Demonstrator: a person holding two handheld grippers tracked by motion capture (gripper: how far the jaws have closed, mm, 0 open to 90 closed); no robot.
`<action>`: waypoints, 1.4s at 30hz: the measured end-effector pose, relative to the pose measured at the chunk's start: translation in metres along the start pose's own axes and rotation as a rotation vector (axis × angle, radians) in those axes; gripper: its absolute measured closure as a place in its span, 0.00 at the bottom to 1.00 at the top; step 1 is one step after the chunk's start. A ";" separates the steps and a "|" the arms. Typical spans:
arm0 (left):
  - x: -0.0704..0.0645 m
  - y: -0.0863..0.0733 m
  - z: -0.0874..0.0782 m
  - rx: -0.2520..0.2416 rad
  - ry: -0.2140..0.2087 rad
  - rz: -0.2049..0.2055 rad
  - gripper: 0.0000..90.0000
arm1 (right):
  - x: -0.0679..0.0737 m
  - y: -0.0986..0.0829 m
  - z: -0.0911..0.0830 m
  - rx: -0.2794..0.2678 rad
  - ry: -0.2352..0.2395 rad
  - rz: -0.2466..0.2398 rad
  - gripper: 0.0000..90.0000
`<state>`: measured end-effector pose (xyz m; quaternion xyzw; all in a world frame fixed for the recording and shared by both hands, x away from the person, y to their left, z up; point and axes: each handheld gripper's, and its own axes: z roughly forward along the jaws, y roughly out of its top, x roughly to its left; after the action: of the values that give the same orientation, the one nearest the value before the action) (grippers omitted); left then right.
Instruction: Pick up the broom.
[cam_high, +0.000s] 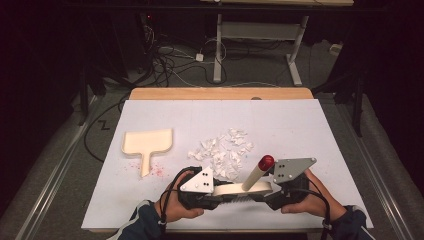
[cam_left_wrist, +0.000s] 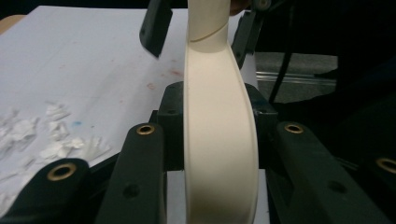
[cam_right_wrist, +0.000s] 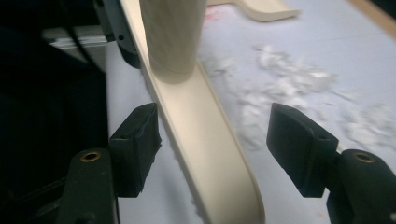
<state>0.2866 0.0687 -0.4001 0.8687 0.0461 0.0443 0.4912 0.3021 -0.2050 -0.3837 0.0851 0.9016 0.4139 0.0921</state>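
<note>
At the near edge of the table (cam_high: 150, 94), the person's two hands hold the grippers end to end on a cream hand brush (cam_high: 250, 188), its curved back between them, bristles down and its handle, tipped with a red cap (cam_high: 266, 161), slanting up and away. The left gripper (cam_high: 216, 186) is clamped on the brush's left end (cam_left_wrist: 219, 140), jaws tight against both sides. The right gripper (cam_right_wrist: 212, 149) stands released, its pads well clear of the brush's back (cam_right_wrist: 205, 154). With a single grip at one end, the brush could well pivot or slip if lifted before the right jaws close. Just beyond lies a heap of white paper scraps (cam_high: 224, 150); a cream dustpan (cam_high: 148, 144) sits far left, pink specks around its handle.
</note>
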 end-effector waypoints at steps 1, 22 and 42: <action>0.000 0.000 0.001 -0.002 -0.019 0.001 0.72 | 0.000 -0.001 0.003 0.002 0.036 -0.005 0.43; 0.000 -0.023 -0.017 0.046 0.316 0.000 0.27 | -0.001 -0.002 0.003 -0.052 -0.019 0.008 0.76; -0.022 -0.126 -0.091 0.182 0.667 -0.220 0.20 | -0.042 -0.007 -0.032 -0.073 -0.337 0.203 0.76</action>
<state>0.2493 0.2078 -0.4625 0.8365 0.3007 0.2677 0.3718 0.3349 -0.2428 -0.3639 0.2400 0.8448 0.4333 0.2025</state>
